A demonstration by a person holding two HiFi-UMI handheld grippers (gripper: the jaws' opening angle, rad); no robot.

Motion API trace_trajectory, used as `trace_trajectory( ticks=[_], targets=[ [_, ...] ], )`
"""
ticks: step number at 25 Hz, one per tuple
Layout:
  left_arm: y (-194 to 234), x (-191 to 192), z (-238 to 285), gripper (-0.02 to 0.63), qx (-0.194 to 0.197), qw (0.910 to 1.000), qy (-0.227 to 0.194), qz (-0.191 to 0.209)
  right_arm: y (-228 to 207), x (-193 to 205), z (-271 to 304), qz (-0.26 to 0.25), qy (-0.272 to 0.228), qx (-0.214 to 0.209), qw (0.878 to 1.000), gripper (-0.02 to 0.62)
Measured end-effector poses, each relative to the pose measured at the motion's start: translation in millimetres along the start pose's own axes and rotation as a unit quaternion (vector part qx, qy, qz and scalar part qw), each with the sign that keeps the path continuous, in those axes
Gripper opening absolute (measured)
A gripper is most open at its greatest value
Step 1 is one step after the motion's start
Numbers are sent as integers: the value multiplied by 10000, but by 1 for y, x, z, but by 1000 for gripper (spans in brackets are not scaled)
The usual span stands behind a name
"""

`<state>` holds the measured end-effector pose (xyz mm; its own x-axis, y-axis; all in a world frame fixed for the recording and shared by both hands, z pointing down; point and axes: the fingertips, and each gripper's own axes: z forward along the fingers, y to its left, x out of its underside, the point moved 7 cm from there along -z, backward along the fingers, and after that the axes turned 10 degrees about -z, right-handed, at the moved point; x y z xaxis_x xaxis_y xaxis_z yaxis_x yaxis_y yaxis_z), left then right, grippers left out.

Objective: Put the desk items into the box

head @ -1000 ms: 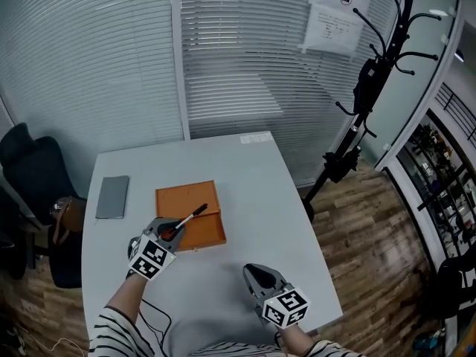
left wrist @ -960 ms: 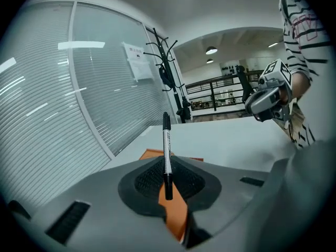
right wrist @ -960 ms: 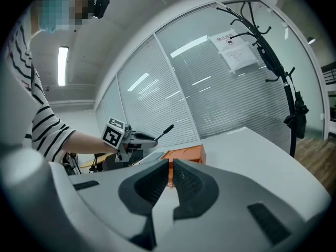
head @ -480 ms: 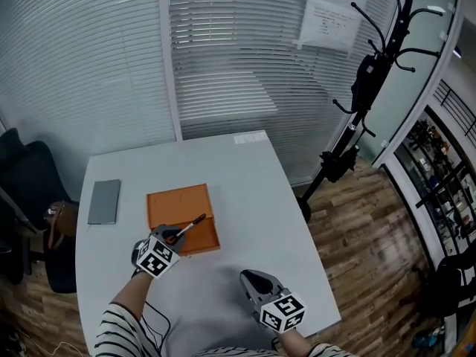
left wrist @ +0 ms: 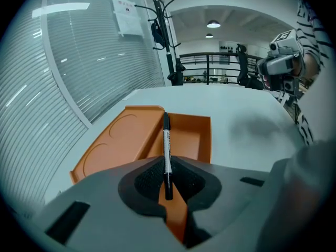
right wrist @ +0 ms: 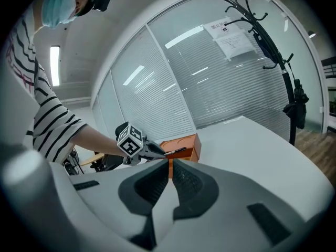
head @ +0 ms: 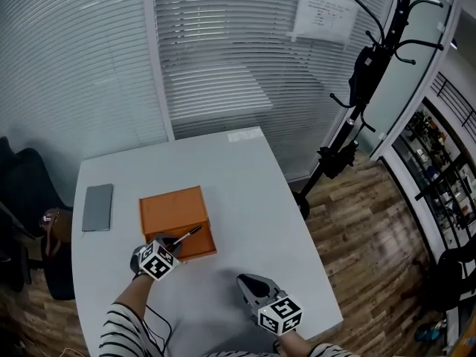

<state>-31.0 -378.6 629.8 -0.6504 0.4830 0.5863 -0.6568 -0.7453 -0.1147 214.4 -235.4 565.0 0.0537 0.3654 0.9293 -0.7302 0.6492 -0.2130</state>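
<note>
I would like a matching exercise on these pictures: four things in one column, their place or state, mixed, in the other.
1 pen
2 orange box
3 grey pad
4 right gripper

A jaws together, empty
B near the table's left edge
C held in the left gripper
D open, under the pen's tip

Pairs: 1-C, 2-D, 3-B, 4-A

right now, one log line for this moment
left hand-held gripper: shut on pen, tip over orange box | right hand-held gripper: shut, empty

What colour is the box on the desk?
The box is orange; the left gripper view shows it best.
</note>
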Motion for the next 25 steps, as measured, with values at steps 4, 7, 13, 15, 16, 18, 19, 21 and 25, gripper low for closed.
trace_trajectory(
  ticks=[4, 7, 13, 15, 16, 18, 19, 21, 25],
  targets=[
    [1, 6, 12, 54, 36, 9999, 153, 10, -4, 7, 5, 27, 71, -27, 10000, 28],
    [2, 8, 19, 52, 65, 9996, 256, 45, -6, 12, 7, 60, 122, -36, 9999, 27],
    [5, 8, 30, 52, 156, 9990, 400, 111, -10, 14, 13, 81, 156, -9, 9998, 27],
    [7, 8, 32, 52, 157, 9989, 432, 92, -12, 13, 14, 91, 157, 15, 9998, 28],
    [7, 8, 32, 52, 156, 9988, 454, 94, -12, 12, 14, 101, 150, 20, 9998, 28],
    [8, 9, 35, 52, 159, 9985, 512, 101, -13, 12, 15, 120, 148, 18, 9998, 28],
    [8, 11, 37, 52, 165, 9983, 545, 99, -14, 13, 15, 126, 154, 15, 9998, 27],
    [7, 14, 40, 52, 189, 9979, 611, 87, -15, 14, 15, 129, 164, 16, 9998, 28],
    [8, 17, 44, 52, 205, 9971, 728, 53, -16, 15, 15, 141, 168, 27, 9998, 28]
  ],
)
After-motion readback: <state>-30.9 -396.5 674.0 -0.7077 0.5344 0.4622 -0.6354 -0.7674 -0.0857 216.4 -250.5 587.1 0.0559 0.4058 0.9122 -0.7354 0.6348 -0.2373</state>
